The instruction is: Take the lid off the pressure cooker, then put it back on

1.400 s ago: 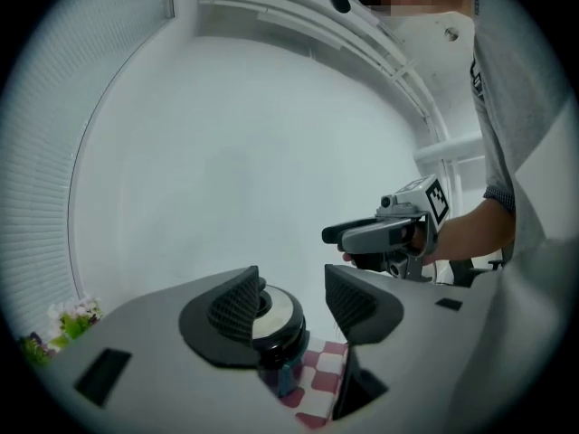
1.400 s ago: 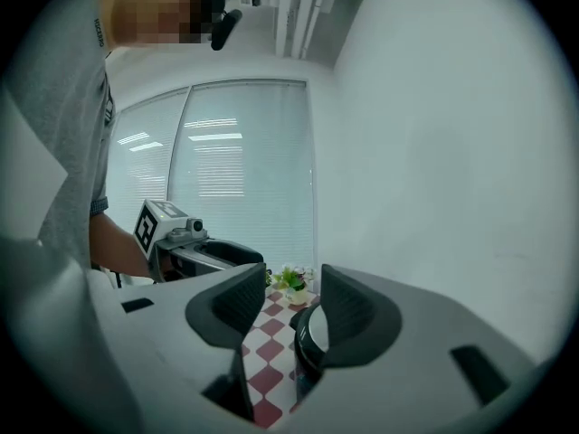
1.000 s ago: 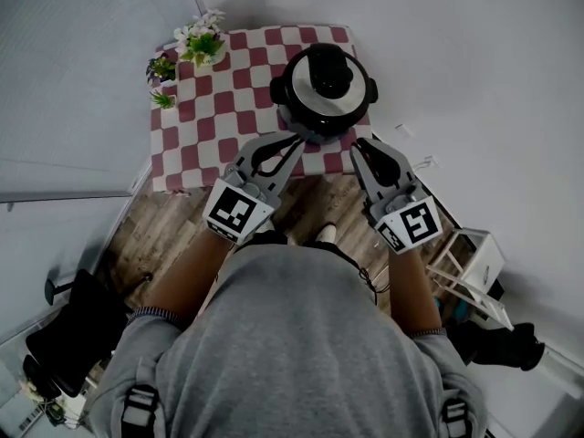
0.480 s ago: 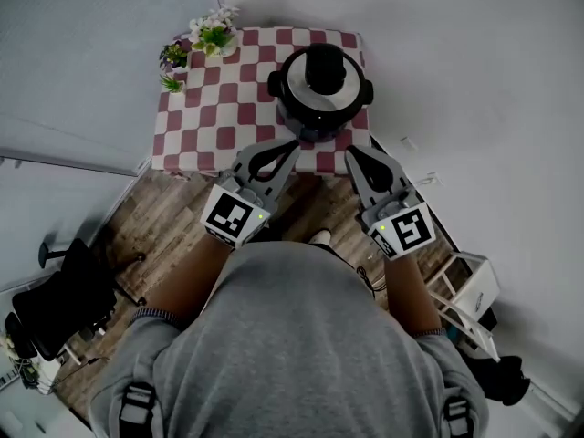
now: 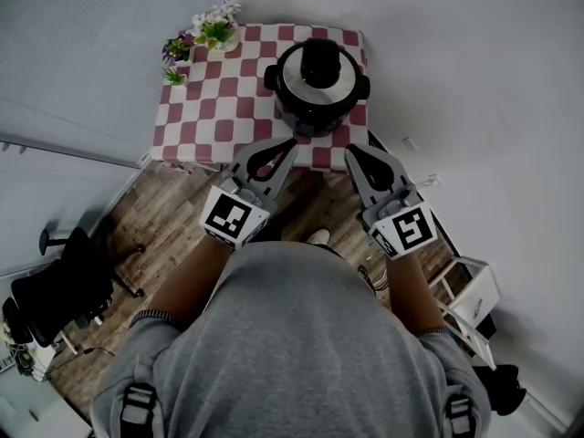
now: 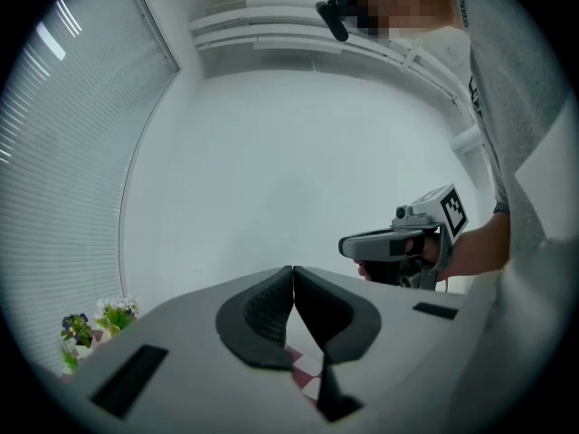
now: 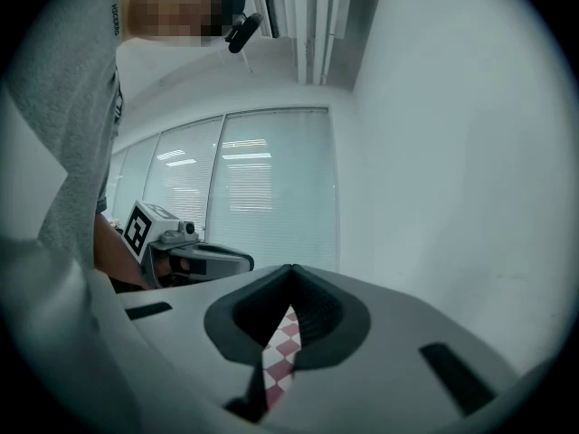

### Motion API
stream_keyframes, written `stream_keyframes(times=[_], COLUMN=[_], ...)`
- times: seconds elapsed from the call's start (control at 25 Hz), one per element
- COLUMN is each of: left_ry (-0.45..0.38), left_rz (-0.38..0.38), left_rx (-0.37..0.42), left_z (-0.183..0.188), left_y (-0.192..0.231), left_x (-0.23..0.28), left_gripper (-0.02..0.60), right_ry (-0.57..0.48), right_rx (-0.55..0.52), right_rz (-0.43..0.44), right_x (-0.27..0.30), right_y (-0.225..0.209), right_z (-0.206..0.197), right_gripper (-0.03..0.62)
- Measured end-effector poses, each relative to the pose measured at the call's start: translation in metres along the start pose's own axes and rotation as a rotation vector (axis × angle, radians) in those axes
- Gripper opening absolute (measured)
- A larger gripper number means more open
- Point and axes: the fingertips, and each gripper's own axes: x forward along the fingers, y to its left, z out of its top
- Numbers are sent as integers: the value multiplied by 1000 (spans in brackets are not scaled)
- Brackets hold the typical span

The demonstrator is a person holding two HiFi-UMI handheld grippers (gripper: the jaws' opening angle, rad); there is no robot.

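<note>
No legible text or numbers

Glossy black pressure cooker (image 5: 317,115), silvery brushed-metal lid (image 5: 292,80), soft checked tablecloth (image 5: 219,108), matt wood-grain floor (image 5: 155,217).

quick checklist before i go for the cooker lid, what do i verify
1. Lid seated on cooker: ok, it sits on top, knob up.
2. Left gripper ready to grab: not ok, jaws shut, nothing between them.
3. Right gripper ready to grab: not ok, jaws shut, empty.
4. Grippers at the lid: not ok, both are short of the cooker, over the table near edge.
5. Flowers out of the way: ok, in the far left corner, apart from the cooker.
6. Lid unlocked: cannot tell.
</note>
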Motion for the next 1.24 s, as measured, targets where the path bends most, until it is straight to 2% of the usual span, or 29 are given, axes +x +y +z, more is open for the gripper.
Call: stream_keyframes(times=[0.28,0.6,1.24], left_ry=[11,8,20], left_rz=[-1,17,16], left_rx=[32,8,14], left_z=[-2,-3,-8], left_y=[-7,-5,9], left_x=[0,-3,0], left_gripper=[18,18,17], right_ry=[8,11,31], right_rx=[-20,-25,-28], right_rz=[-8,2,20], right_x=[-7,-7,6], right_y=[-2,1,1], right_z=[-1,-2,-5], right_gripper=[6,6,6])
